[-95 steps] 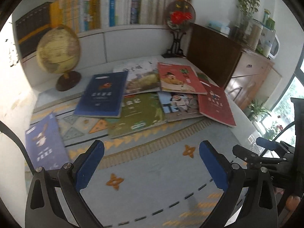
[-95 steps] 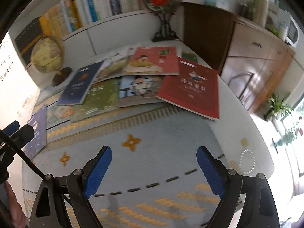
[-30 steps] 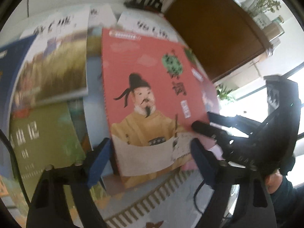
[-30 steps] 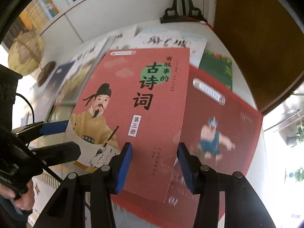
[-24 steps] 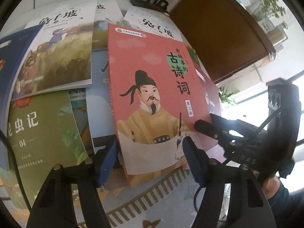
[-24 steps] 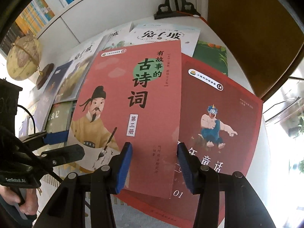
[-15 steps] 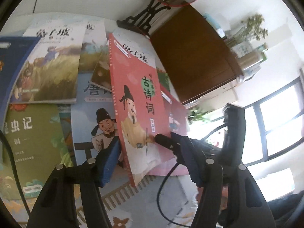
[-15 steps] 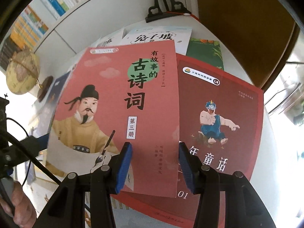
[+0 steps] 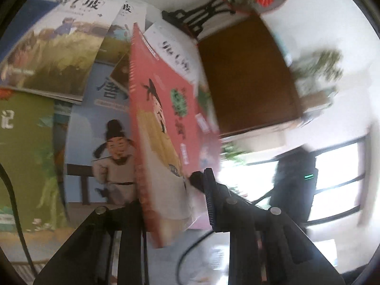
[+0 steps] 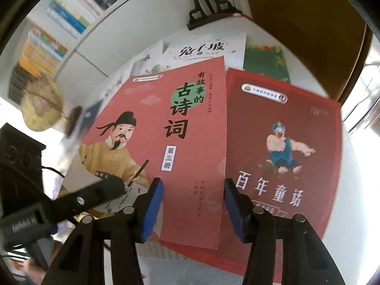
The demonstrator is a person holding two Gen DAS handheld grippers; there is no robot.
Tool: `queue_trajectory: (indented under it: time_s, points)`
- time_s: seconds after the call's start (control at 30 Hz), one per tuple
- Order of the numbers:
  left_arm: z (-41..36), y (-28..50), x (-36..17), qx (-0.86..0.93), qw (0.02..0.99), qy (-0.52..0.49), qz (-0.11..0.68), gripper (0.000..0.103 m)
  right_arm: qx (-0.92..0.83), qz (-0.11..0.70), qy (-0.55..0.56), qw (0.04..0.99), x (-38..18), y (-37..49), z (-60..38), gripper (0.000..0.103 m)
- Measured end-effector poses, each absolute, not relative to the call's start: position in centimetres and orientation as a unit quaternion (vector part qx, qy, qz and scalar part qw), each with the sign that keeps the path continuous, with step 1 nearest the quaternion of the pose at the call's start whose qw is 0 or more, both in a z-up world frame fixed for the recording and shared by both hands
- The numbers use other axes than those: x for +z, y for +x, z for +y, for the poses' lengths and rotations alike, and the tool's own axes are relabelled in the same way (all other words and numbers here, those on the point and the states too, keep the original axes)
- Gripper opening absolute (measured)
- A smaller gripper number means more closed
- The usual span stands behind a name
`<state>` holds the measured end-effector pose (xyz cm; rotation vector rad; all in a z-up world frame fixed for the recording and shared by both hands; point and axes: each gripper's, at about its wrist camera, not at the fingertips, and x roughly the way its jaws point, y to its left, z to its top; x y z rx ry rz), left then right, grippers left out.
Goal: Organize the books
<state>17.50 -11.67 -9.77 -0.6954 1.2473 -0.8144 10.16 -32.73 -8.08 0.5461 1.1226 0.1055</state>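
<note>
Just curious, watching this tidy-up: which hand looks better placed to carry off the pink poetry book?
Probably the left. Its tool has just closed on the pink book, lifting one edge; the right tool has just been opening, gripping nothing.

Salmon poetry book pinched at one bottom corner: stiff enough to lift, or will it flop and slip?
Likely floppy: the salmon poetry book looks like a thin softcover. The left hand-held gripper, whose jaws have just been closing, pinches only its lower edge, so it may sag or pivot. The cover looks smooth and might slip; the right hand-held gripper is open.
</note>
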Motion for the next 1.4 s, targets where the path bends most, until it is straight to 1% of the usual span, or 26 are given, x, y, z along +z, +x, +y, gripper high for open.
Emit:
queue_trajectory:
  time_s: [0.1, 0.17, 0.23, 0.27, 0.3, 0.33, 0.43, 0.53, 0.63, 0.7, 0.9, 1.03, 1.4]
  points:
    - [-10.8, 17.9, -9.8, -0.378, 0.651, -0.363, 0.548, 0.021, 0.077, 0.508, 0.341, 0.787, -8.6, 10.1, -34.6, 0.069]
    - [-10.7, 18.3, -10.0, -0.379, 0.644, -0.375, 0.549, 0.021, 0.092, 0.499, 0.388, 0.769, -9.2, 10.5, -35.5, 0.069]
    - [-10.6, 18.3, -10.3, -0.375, 0.642, -0.373, 0.555, 0.021, 0.099, 0.497, 0.411, 0.758, -9.7, 11.1, -35.8, 0.068]
    - [-10.7, 18.4, -10.8, -0.375, 0.639, -0.374, 0.558, 0.021, 0.100, 0.501, 0.415, 0.753, -9.8, 11.3, -35.7, 0.066]
    - [-10.7, 18.4, -11.1, -0.371, 0.637, -0.374, 0.563, 0.021, 0.102, 0.504, 0.415, 0.750, -9.9, 11.5, -35.6, 0.058]
    - [-10.7, 18.4, -11.3, -0.366, 0.639, -0.368, 0.568, 0.021, 0.105, 0.506, 0.414, 0.749, -9.9, 11.6, -35.3, 0.048]
    - [-10.3, 17.9, -11.8, -0.345, 0.652, -0.342, 0.583, 0.021, 0.092, 0.512, 0.375, 0.767, -9.5, 11.6, -34.4, 0.034]
    - [-10.5, 17.4, -11.8, -0.310, 0.686, -0.275, 0.598, 0.022, 0.087, 0.512, 0.325, 0.790, -8.7, 11.5, -33.4, 0.030]
    - [-10.5, 16.8, -12.0, -0.297, 0.698, -0.251, 0.602, 0.022, 0.093, 0.511, 0.284, 0.806, -7.6, 11.4, -32.1, 0.029]
    - [-10.9, 16.4, -11.4, -0.290, 0.715, -0.222, 0.596, 0.024, 0.095, 0.503, 0.259, 0.819, -6.7, 11.4, -31.2, 0.029]
    - [-12.5, 15.1, -7.7, -0.268, 0.780, -0.118, 0.552, 0.026, 0.085, 0.489, 0.170, 0.851, -4.8, 11.0, -29.2, 0.029]
    - [-12.3, 14.2, -6.1, -0.254, 0.805, -0.067, 0.532, 0.027, 0.098, 0.484, 0.141, 0.858, -4.3, 10.3, -28.3, 0.029]
    - [-7.1, 10.8, -3.9, -0.265, 0.818, -0.076, 0.504, 0.027, 0.142, 0.462, 0.083, 0.872, -1.7, 7.3, -23.3, 0.029]
